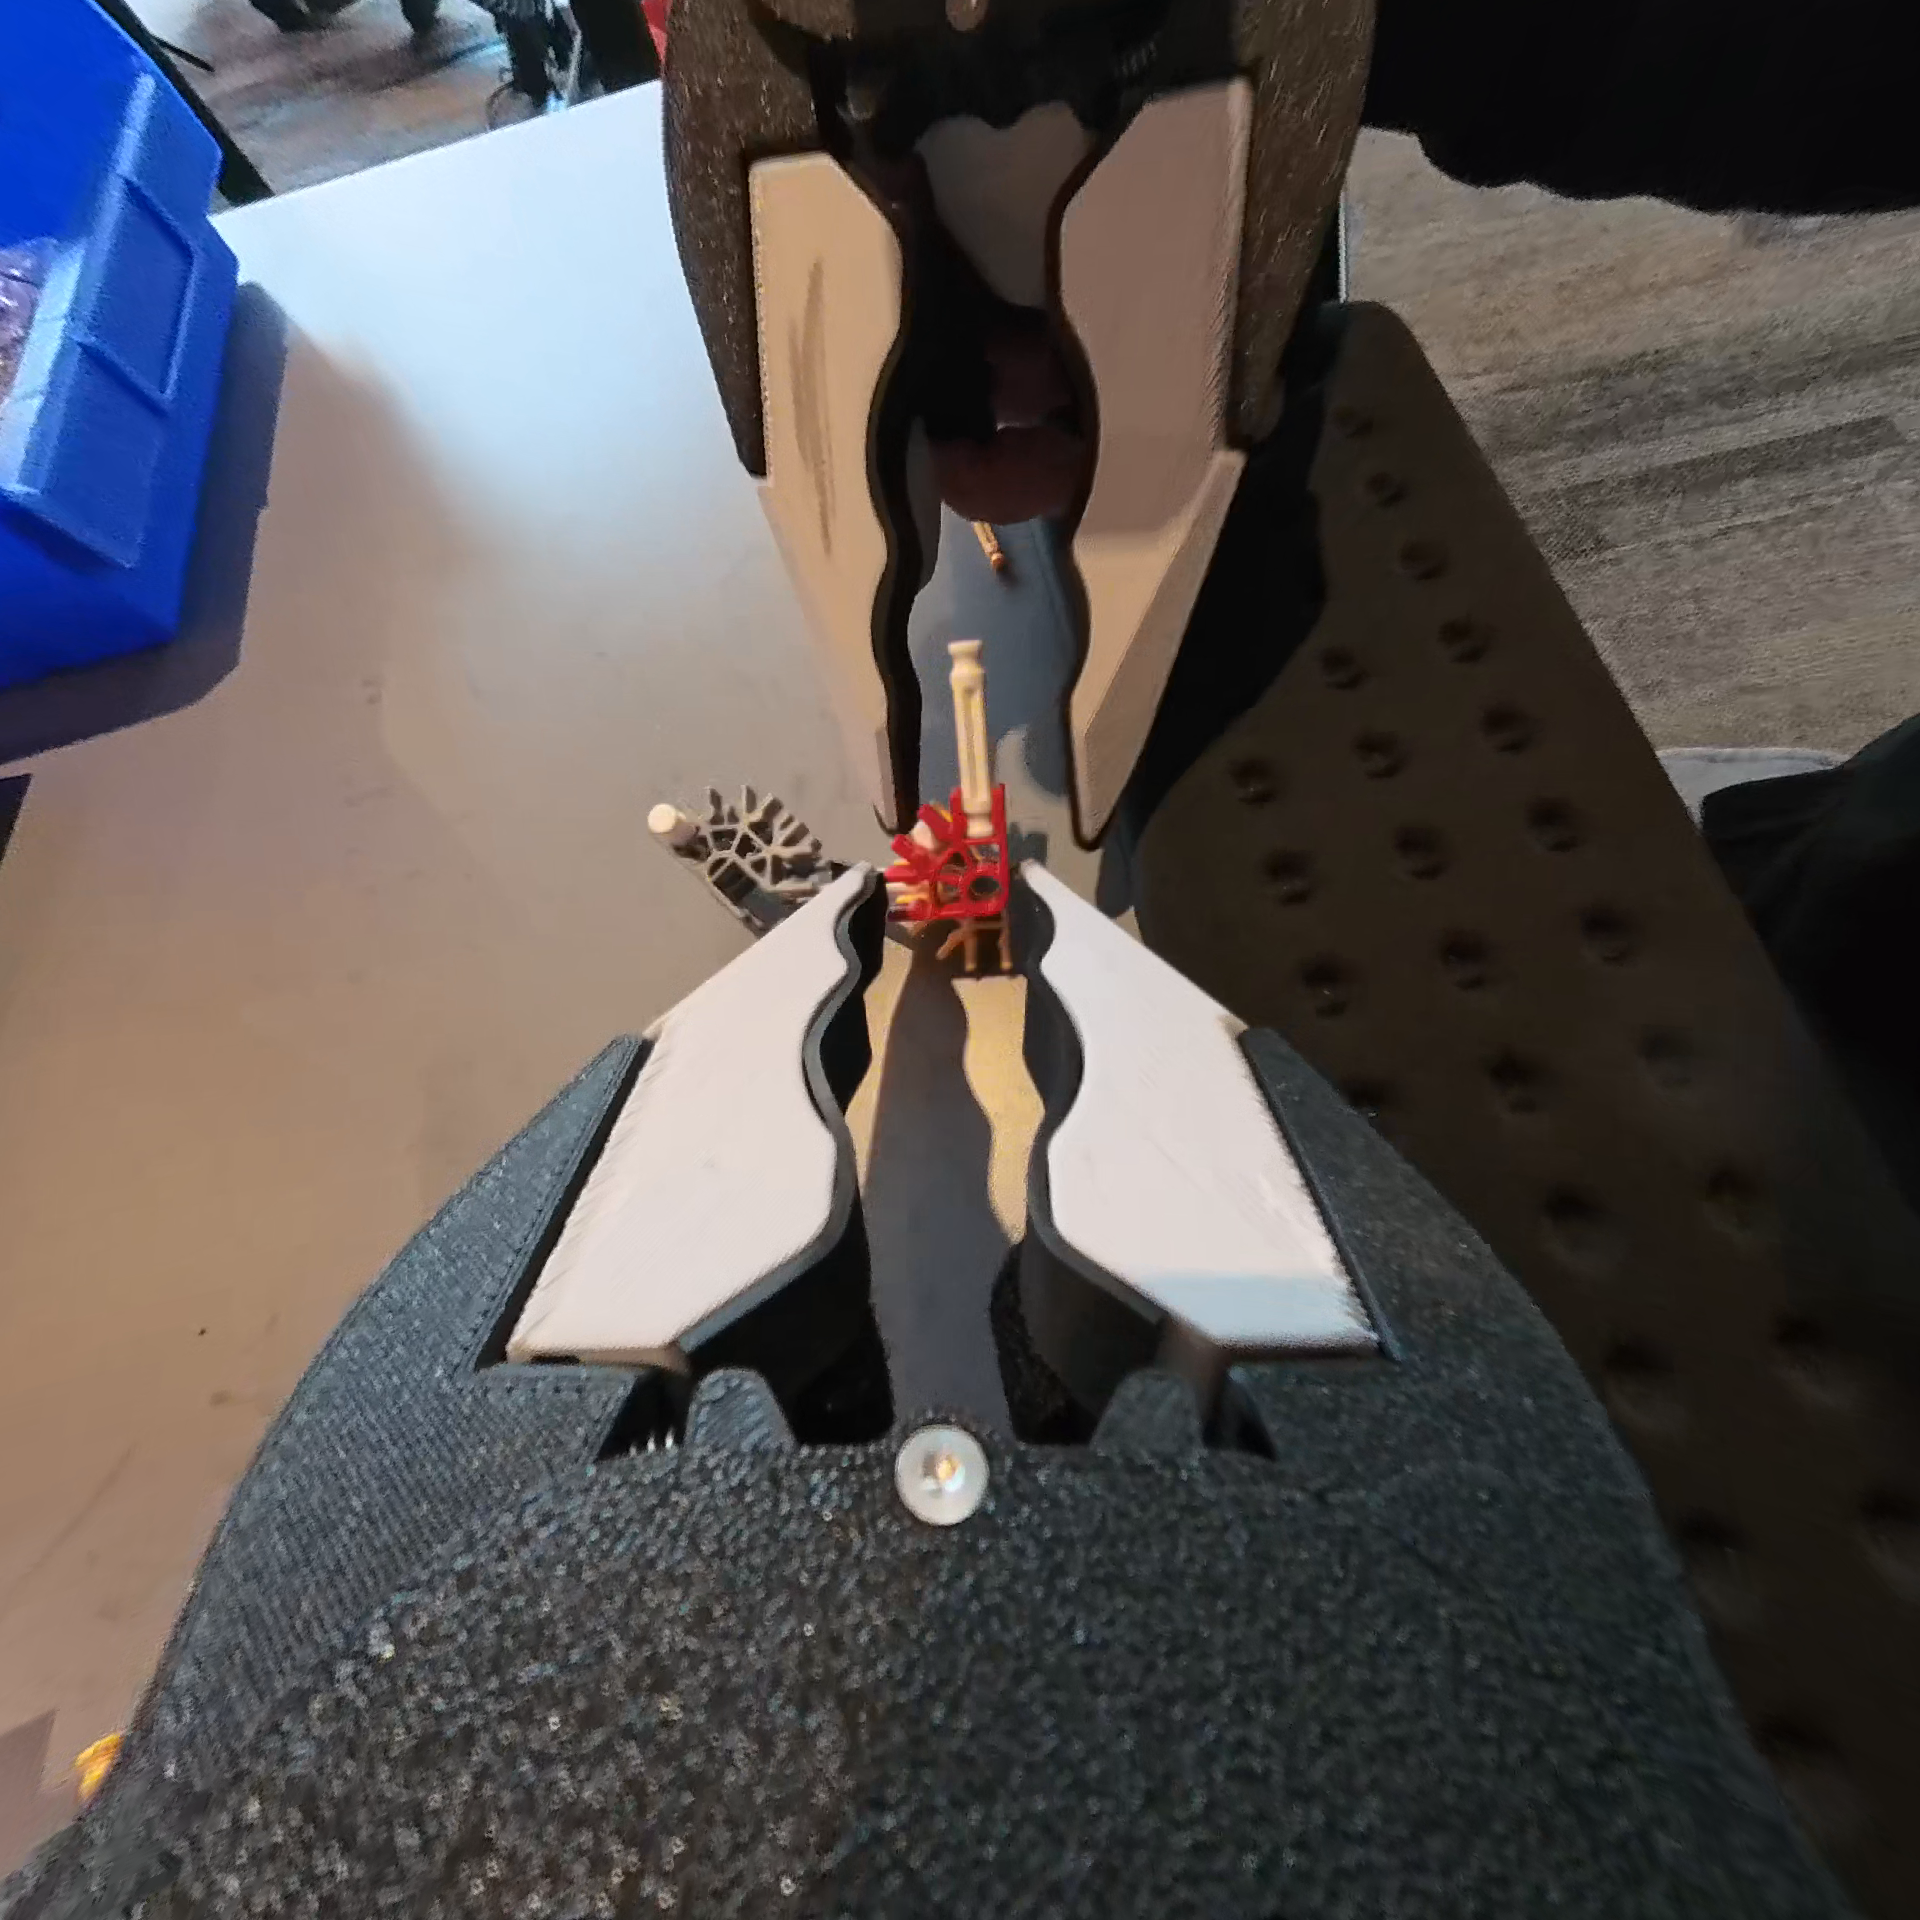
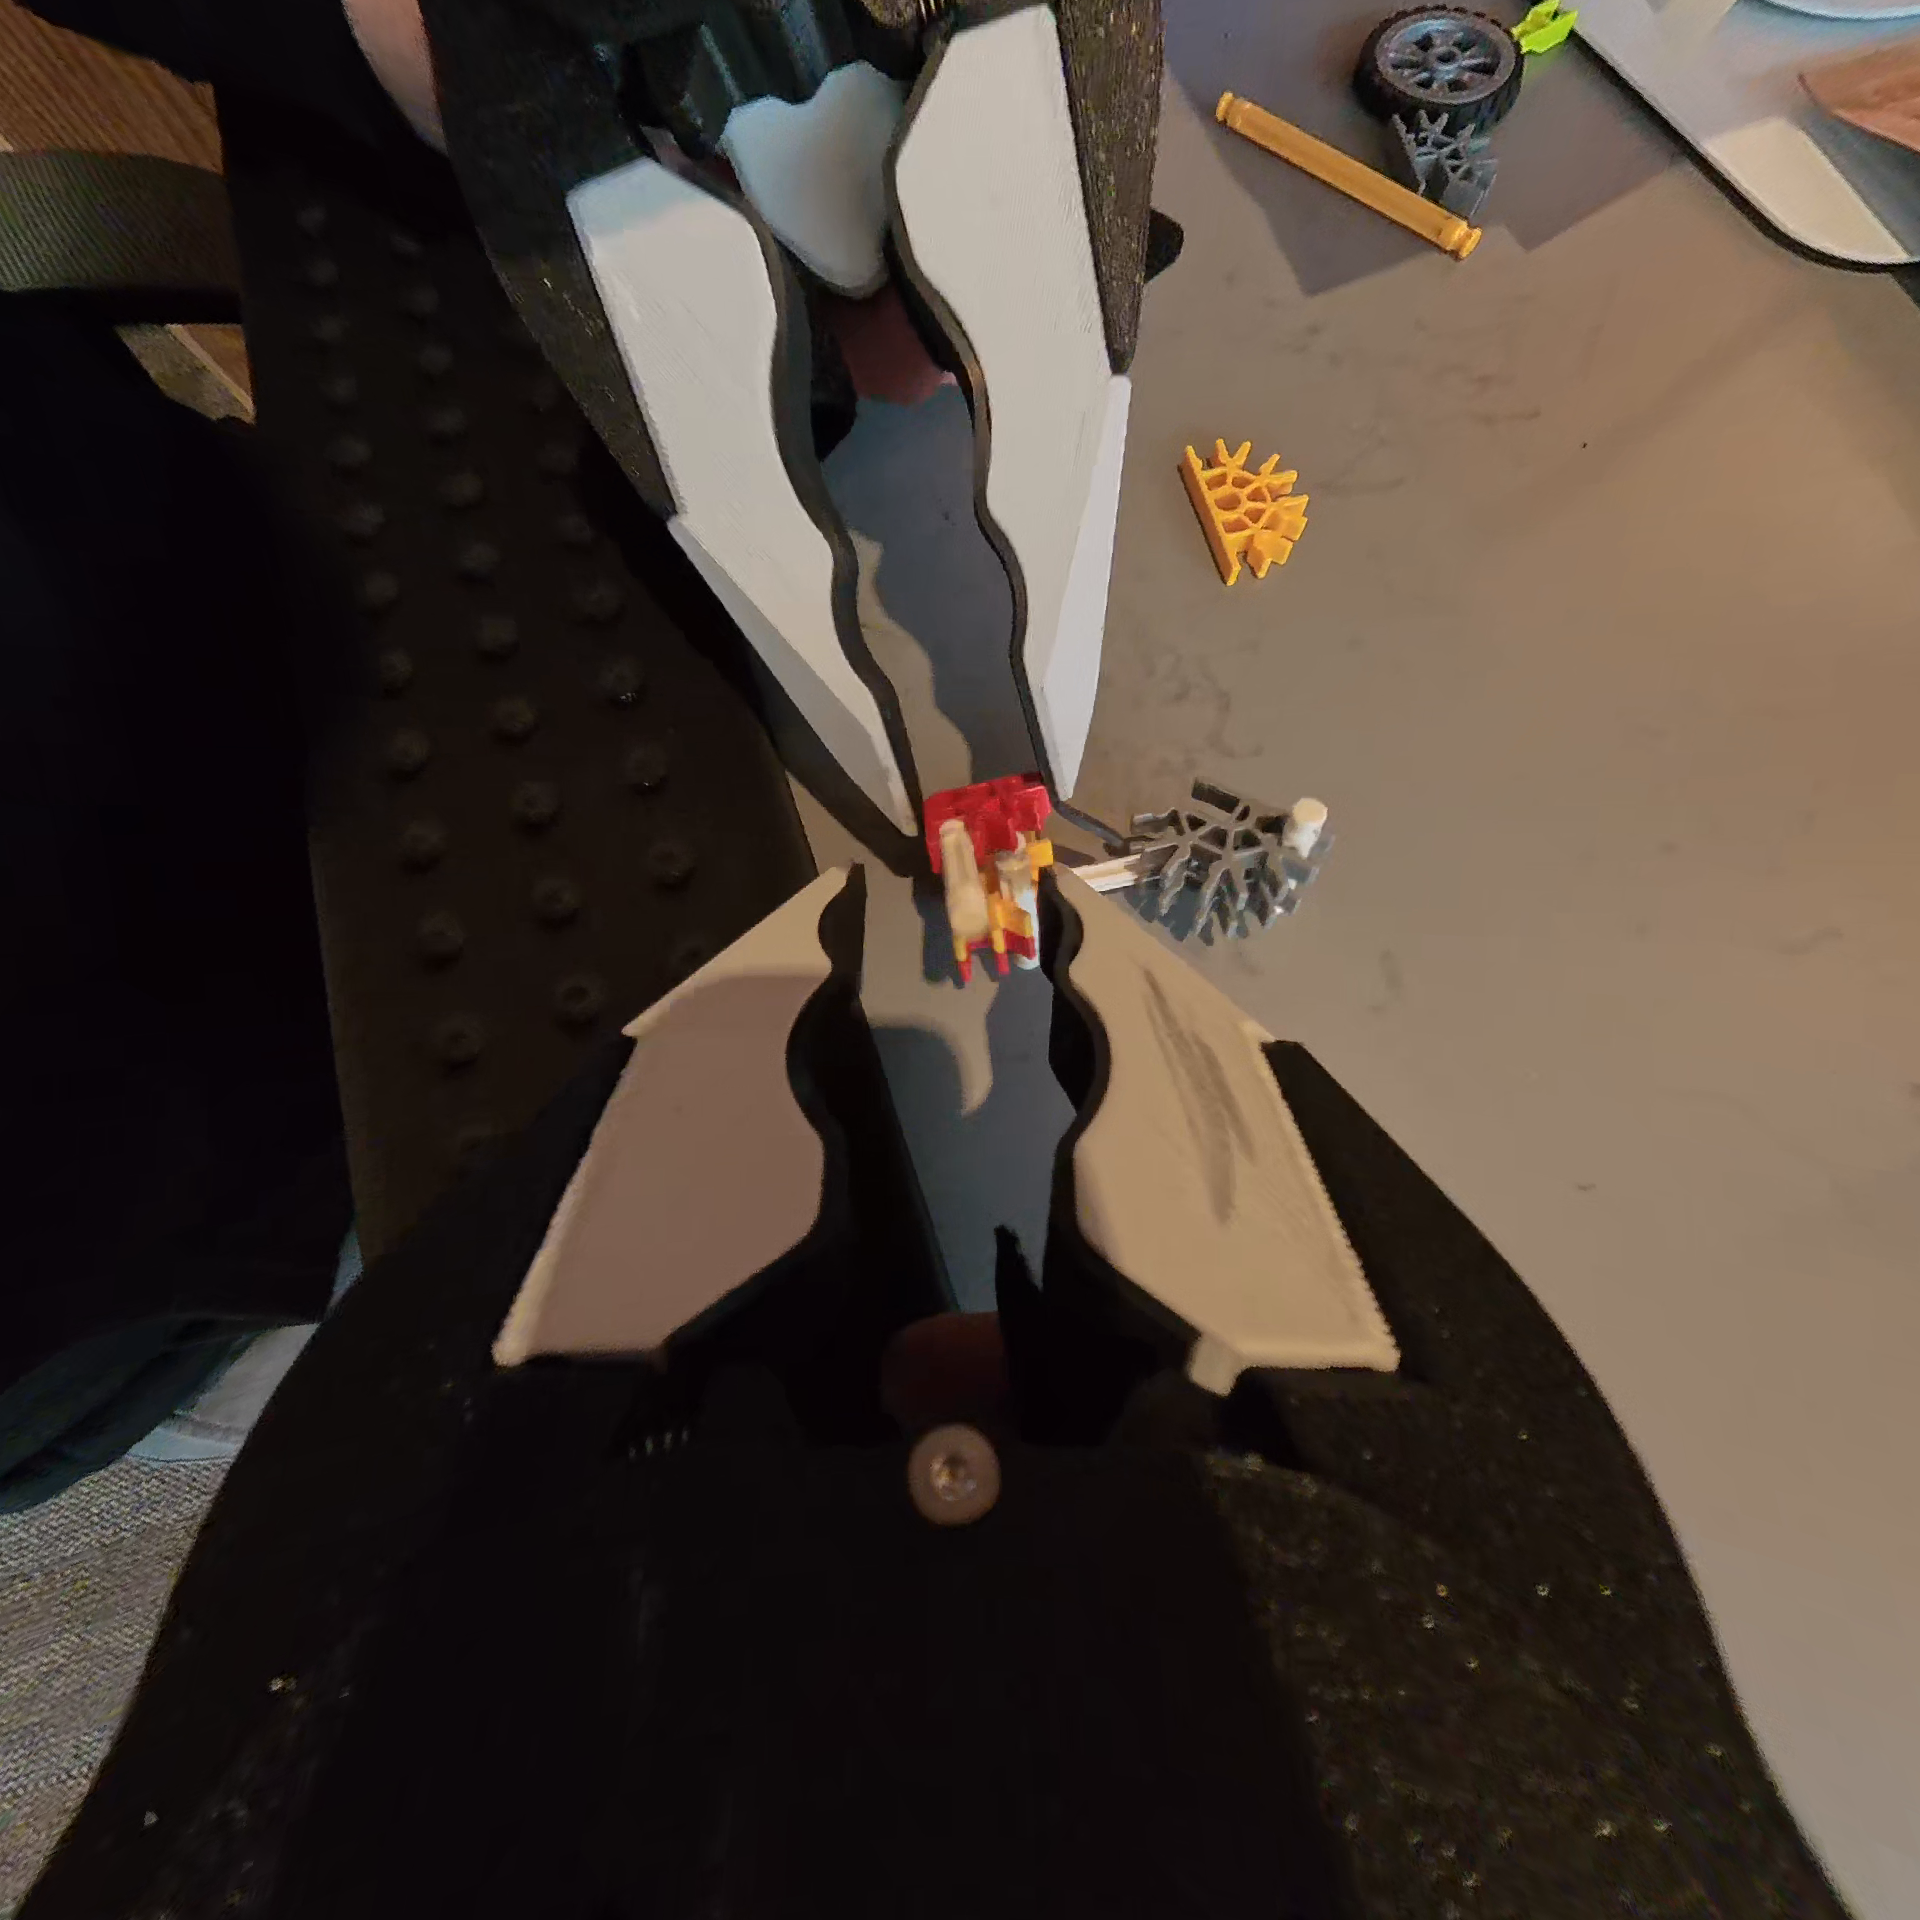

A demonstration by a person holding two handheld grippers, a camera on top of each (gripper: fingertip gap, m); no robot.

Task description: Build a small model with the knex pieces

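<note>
The grey table [image 2: 1558, 935] carries everything, with a blue bin [image 1: 94, 395] at its far corner. Both grippers meet tip to tip over a small red connector [image 1: 956, 868]. The left gripper [image 1: 951, 894] has its fingers narrowed around it; the right gripper [image 2: 956, 883] pinches the same cluster, white rod [image 1: 971, 727] rising from it. A grey connector [image 2: 1216, 857] joins just beside; a yellow connector [image 2: 1247, 509], tan rod [image 2: 1351, 171] and wheel [image 2: 1439, 62] lie apart, unjoined.

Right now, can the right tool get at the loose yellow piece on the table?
Probably not yet: the right tool is closed around the small red assembly. The yellow piece lies uncovered on the table, so the path looks free once it lets go.
</note>
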